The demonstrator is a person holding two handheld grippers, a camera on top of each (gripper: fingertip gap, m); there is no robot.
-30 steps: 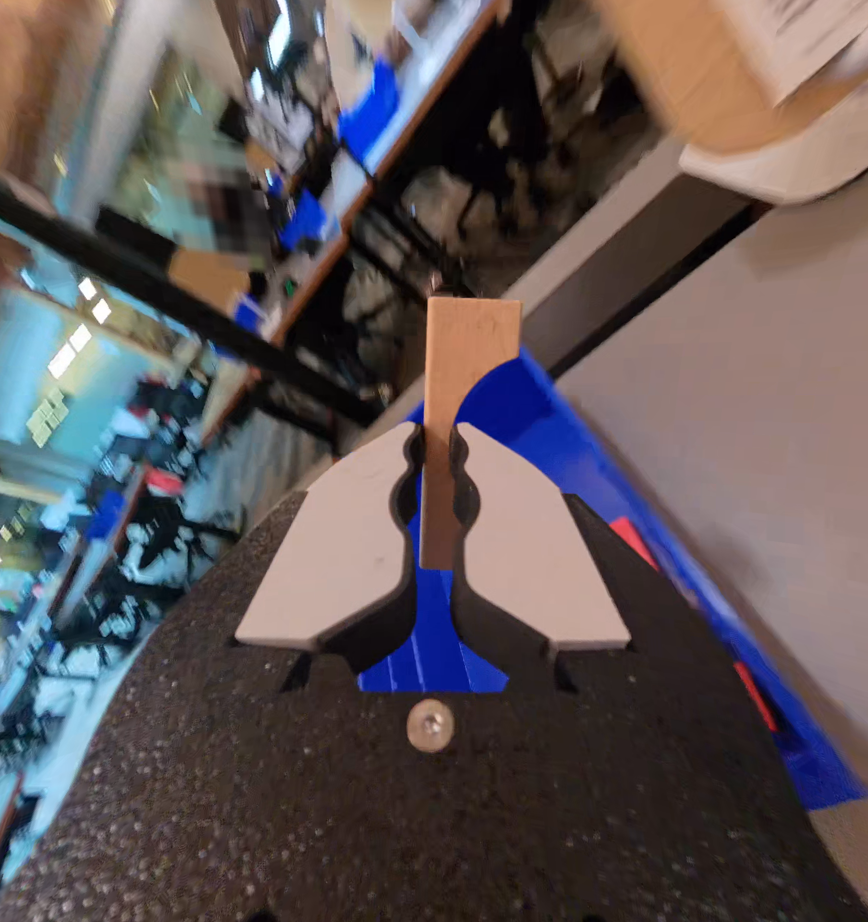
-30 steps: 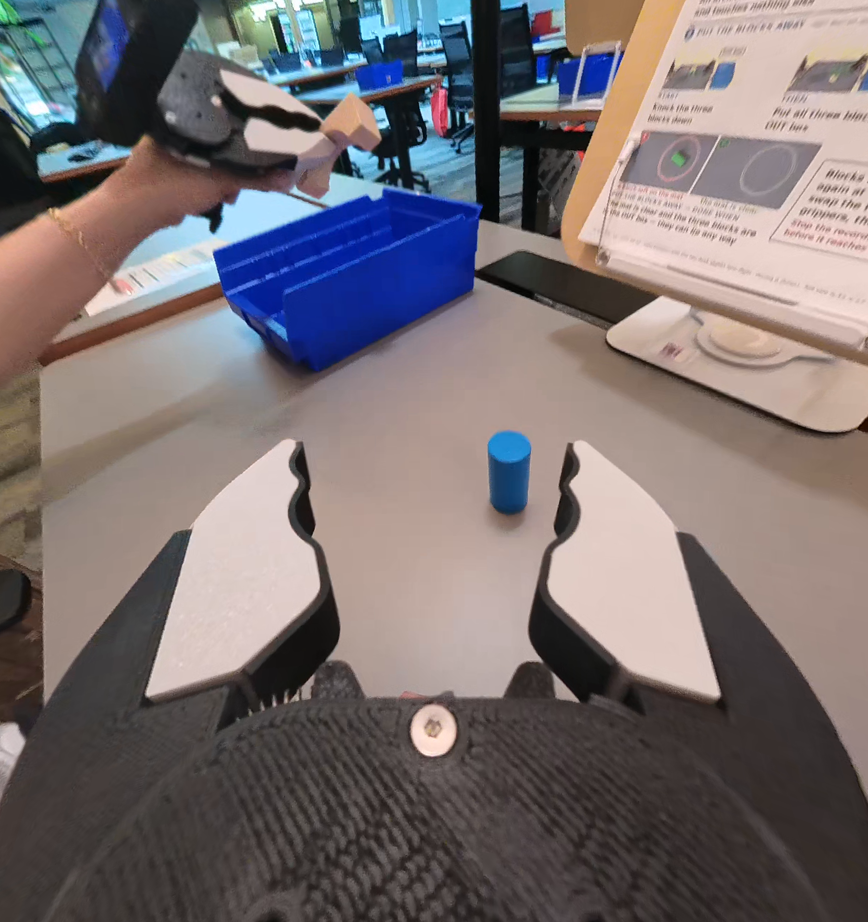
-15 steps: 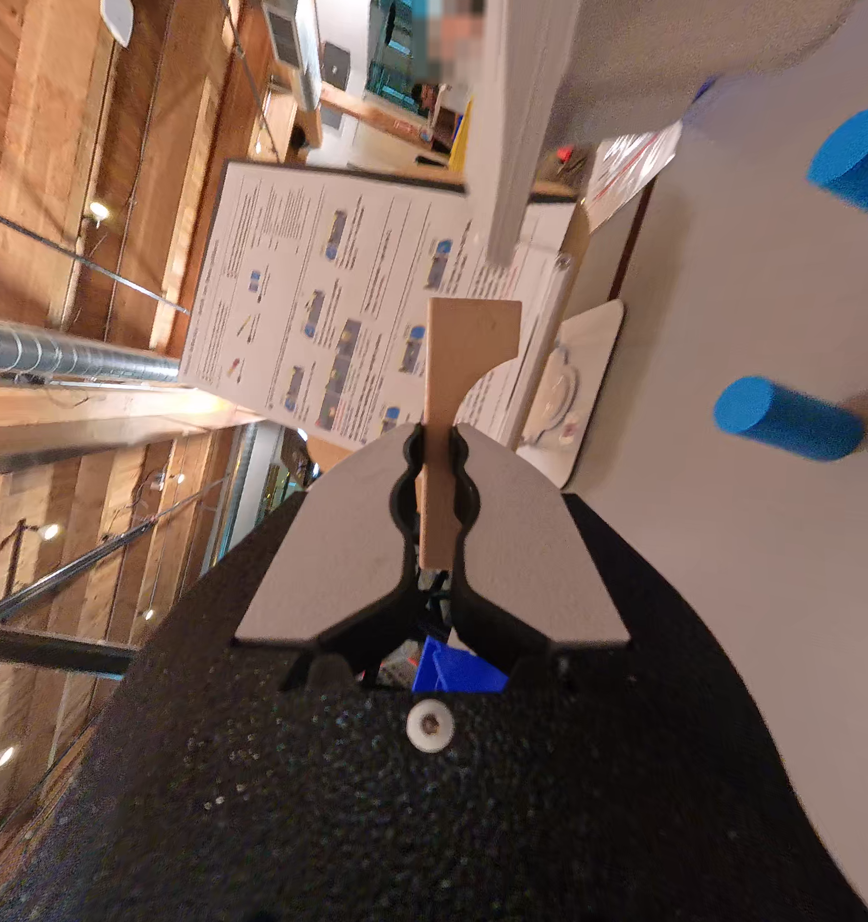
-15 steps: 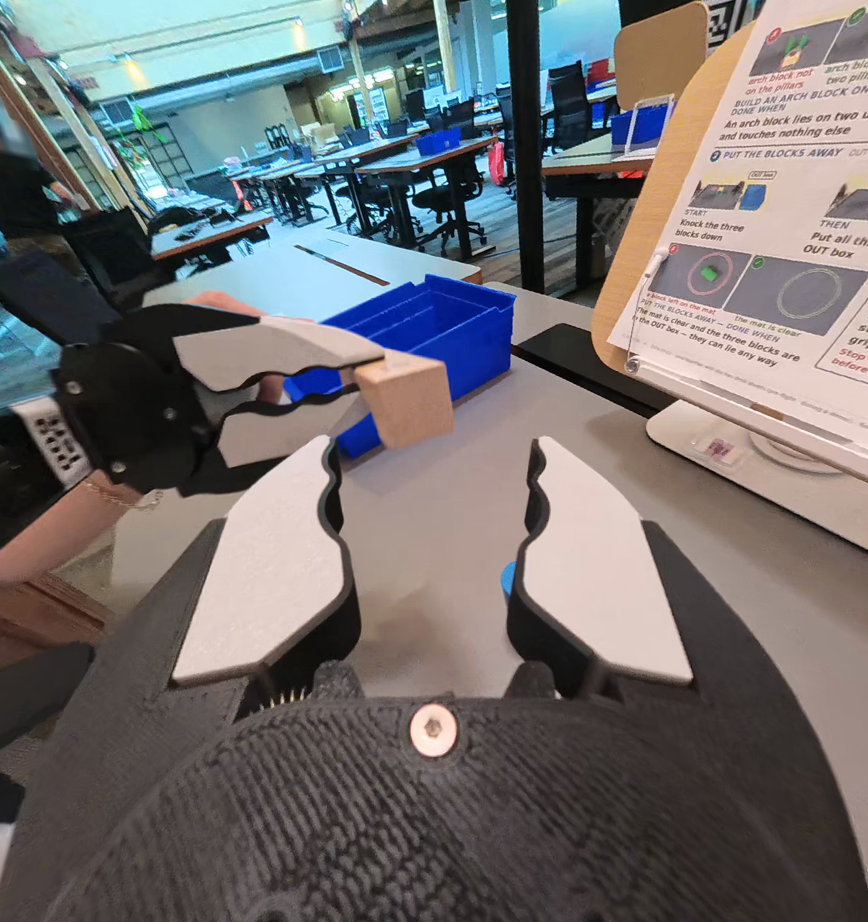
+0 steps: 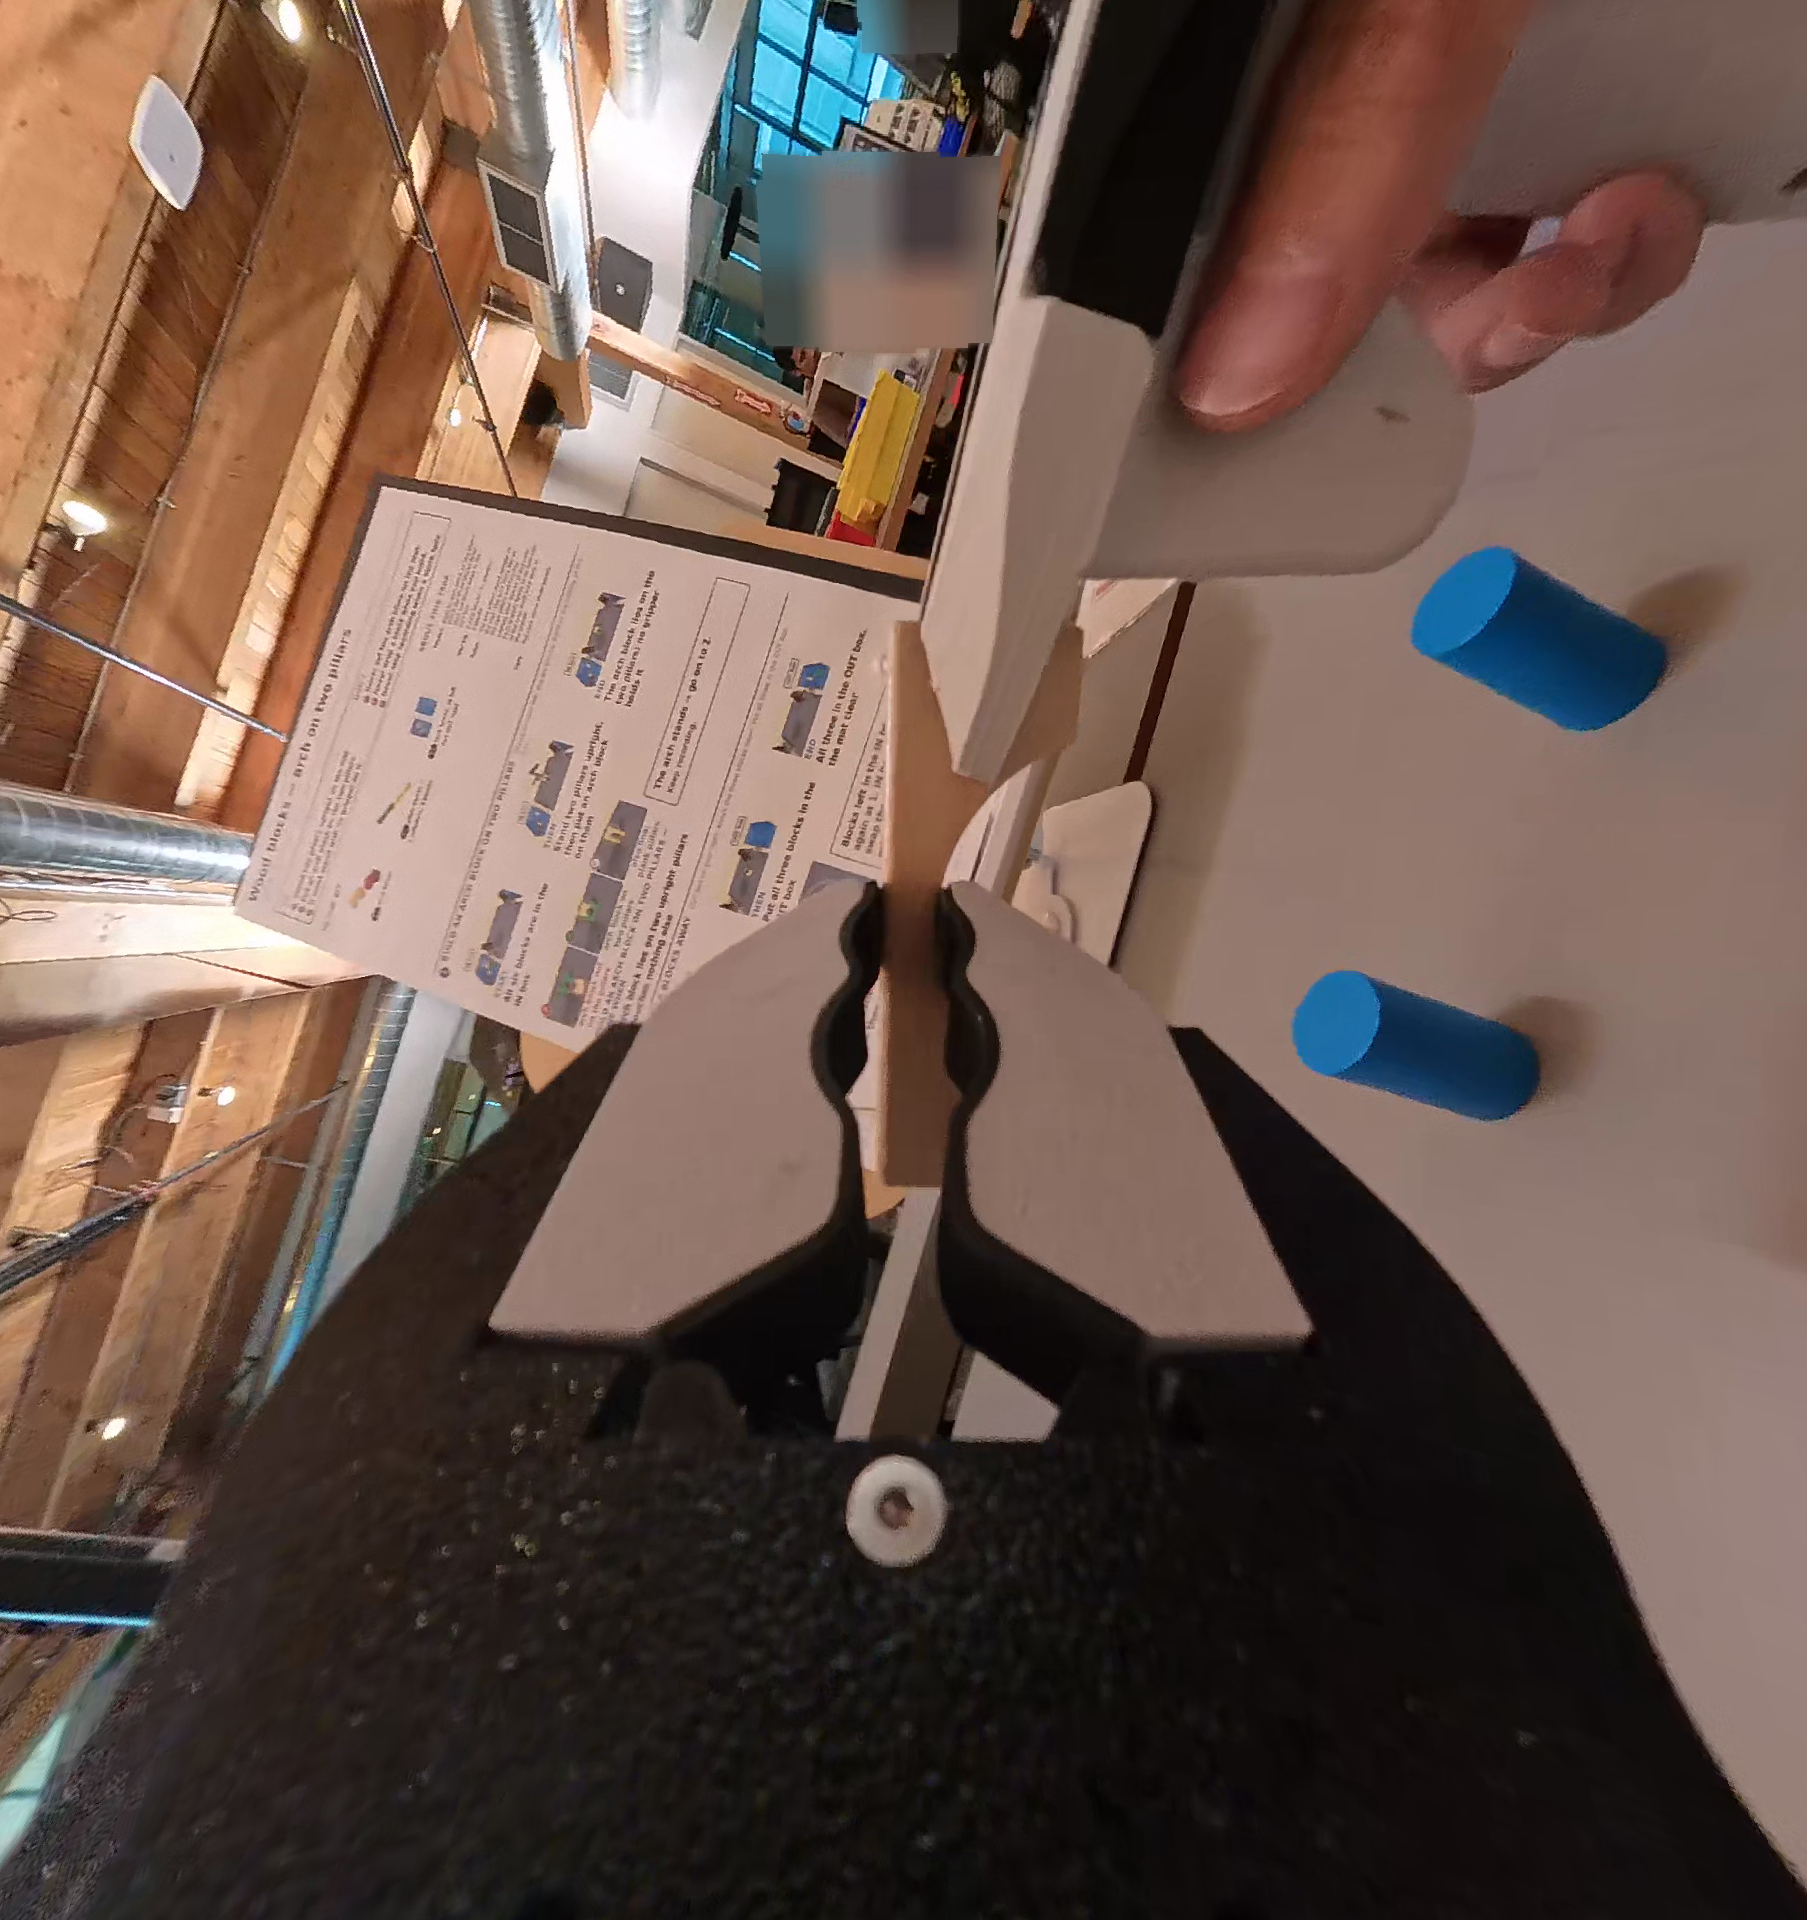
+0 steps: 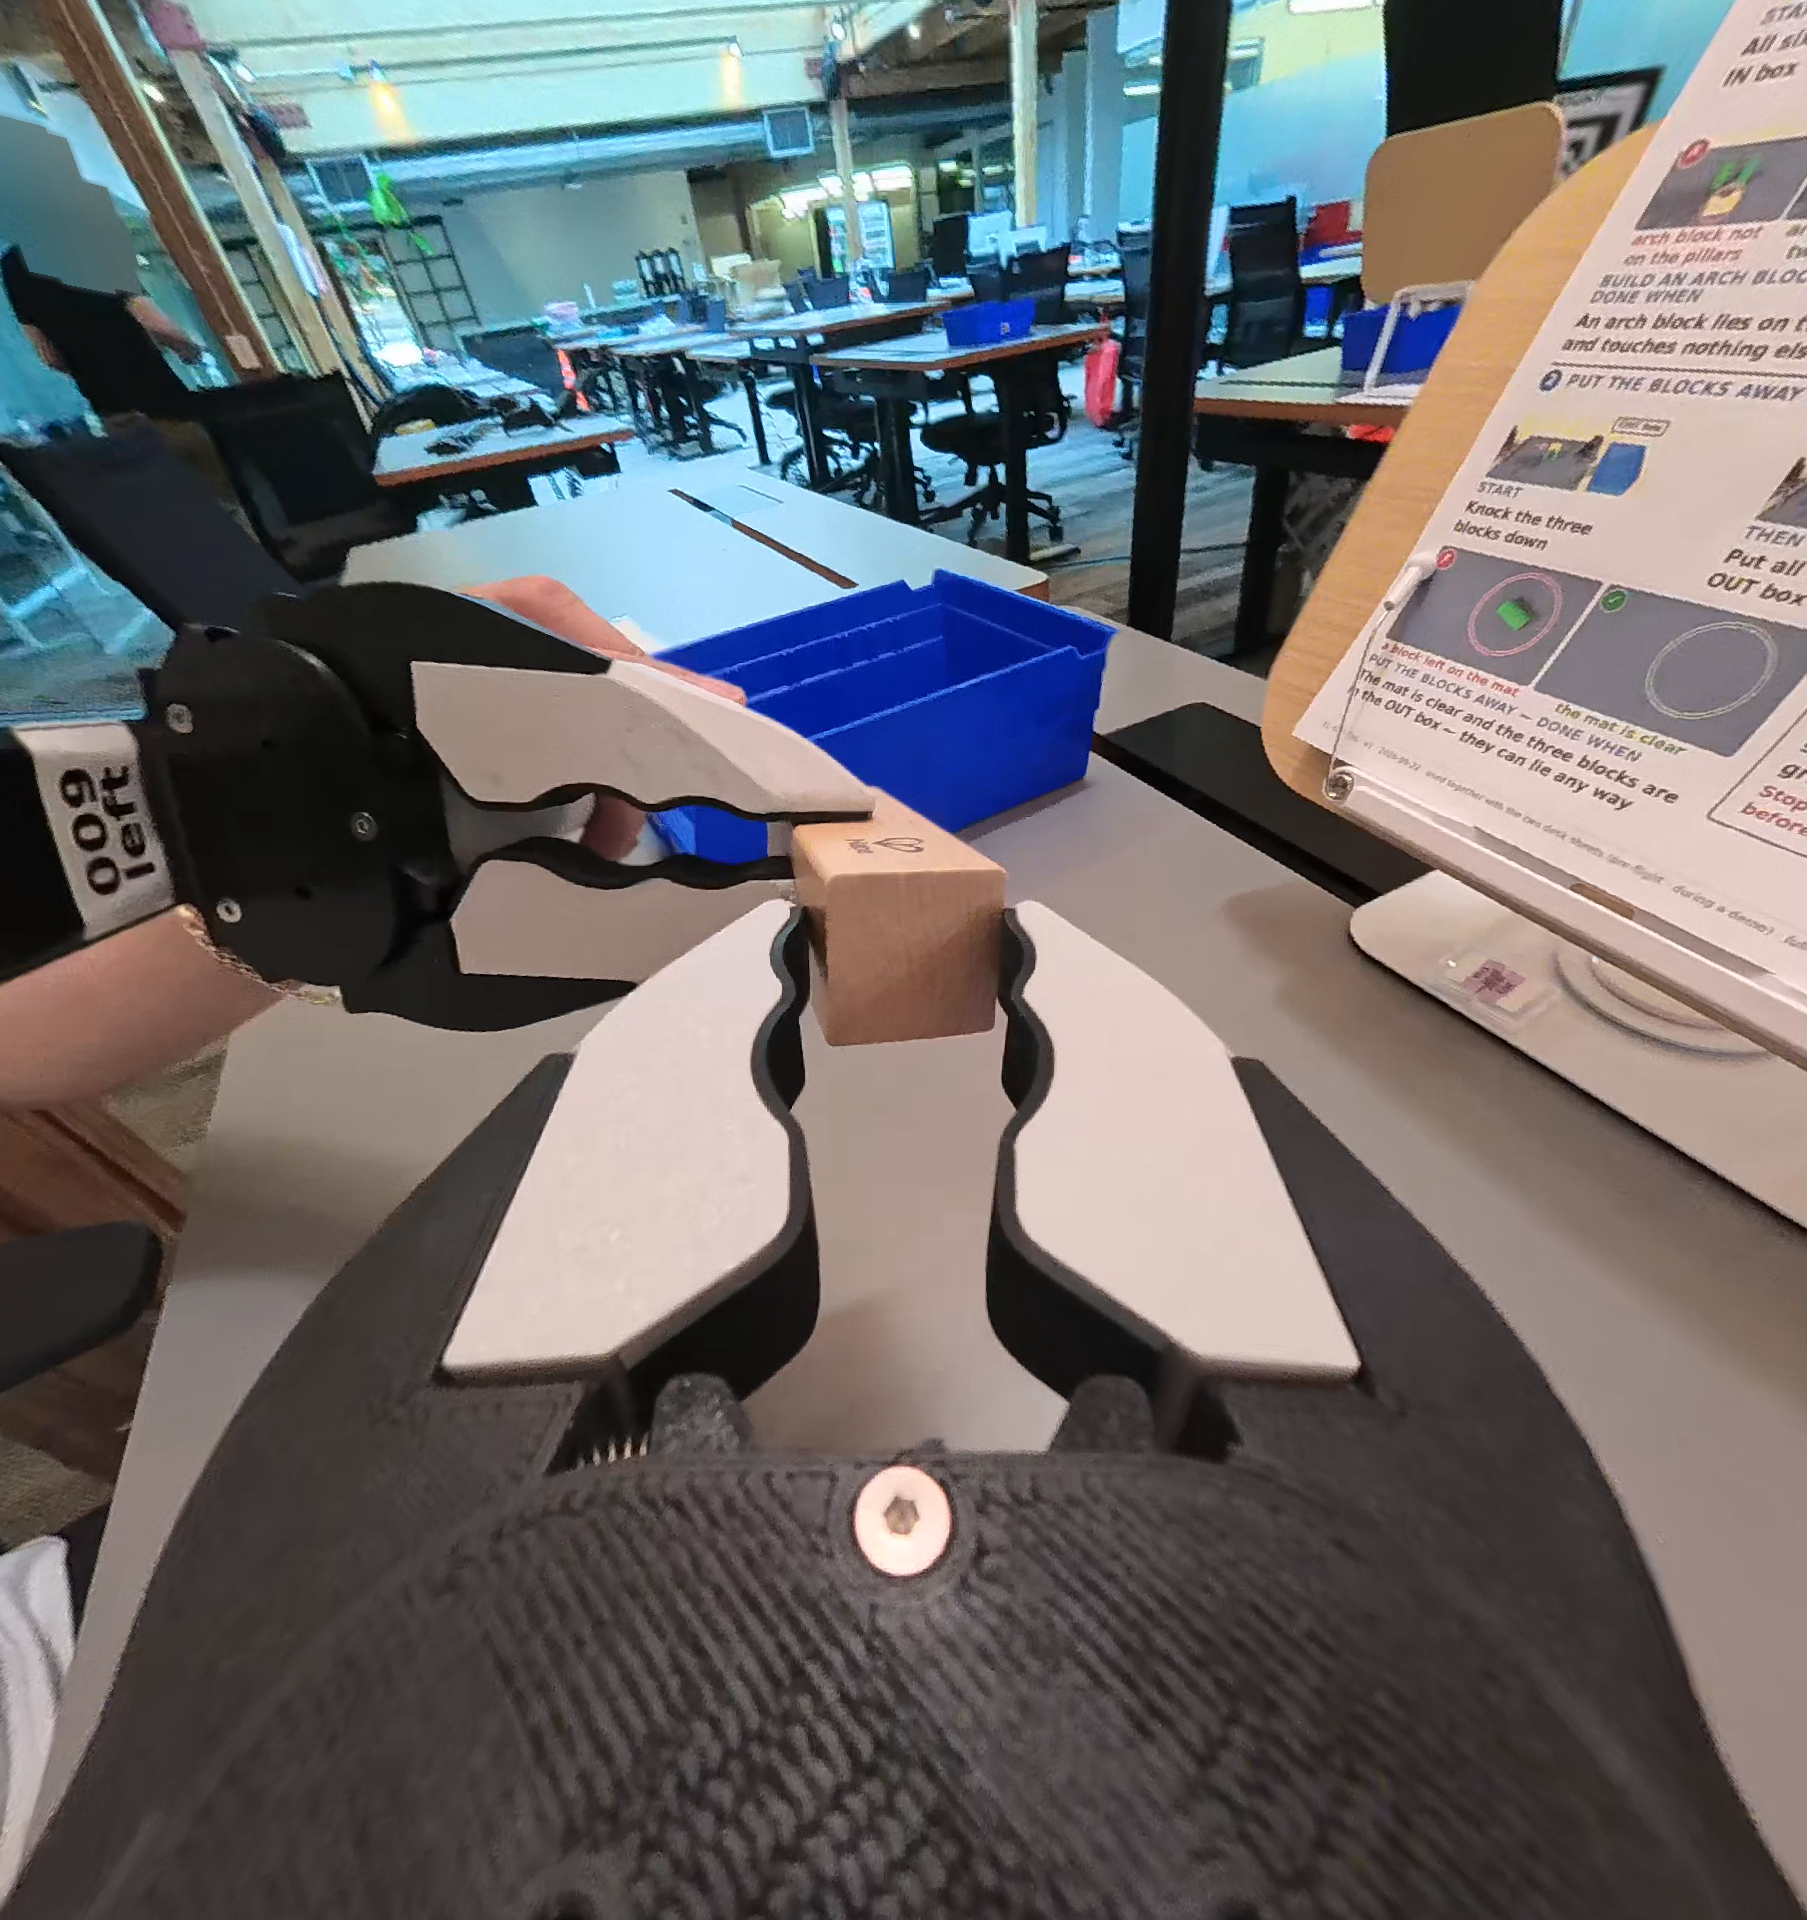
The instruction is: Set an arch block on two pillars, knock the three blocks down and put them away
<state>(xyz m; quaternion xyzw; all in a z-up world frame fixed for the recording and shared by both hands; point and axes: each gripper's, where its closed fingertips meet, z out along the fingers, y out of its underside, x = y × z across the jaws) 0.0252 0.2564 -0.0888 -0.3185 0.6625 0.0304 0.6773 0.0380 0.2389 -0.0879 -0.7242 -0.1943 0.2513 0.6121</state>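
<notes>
My left gripper (image 5: 914, 920) is shut on a pale wooden arch block (image 5: 914, 1081), held edge-on above the grey table (image 5: 1501, 1299). My right gripper (image 6: 901, 920) has its fingertips pressed on both sides of the block's far end (image 6: 904, 982). In the right wrist view the left gripper (image 6: 816, 836) comes in from the left, held by a hand. In the left wrist view a finger (image 5: 992, 644) of the right gripper covers the block's tip. Two blue cylinders (image 5: 1533, 639) (image 5: 1413, 1044) stand on the table below; the right wrist view does not show them.
A blue bin (image 6: 909, 696) sits on the table behind the grippers. An instruction sheet on a wooden stand (image 6: 1605, 520) with a white base stands at the right; it also shows in the left wrist view (image 5: 566, 779). Desks and chairs fill the room beyond. Less than 4 cm separates the two grippers' tips.
My left gripper swung the block from over the blue bin to between my right gripper's fingers. My right gripper rose from the blue cylinder and closed on the block's end.
</notes>
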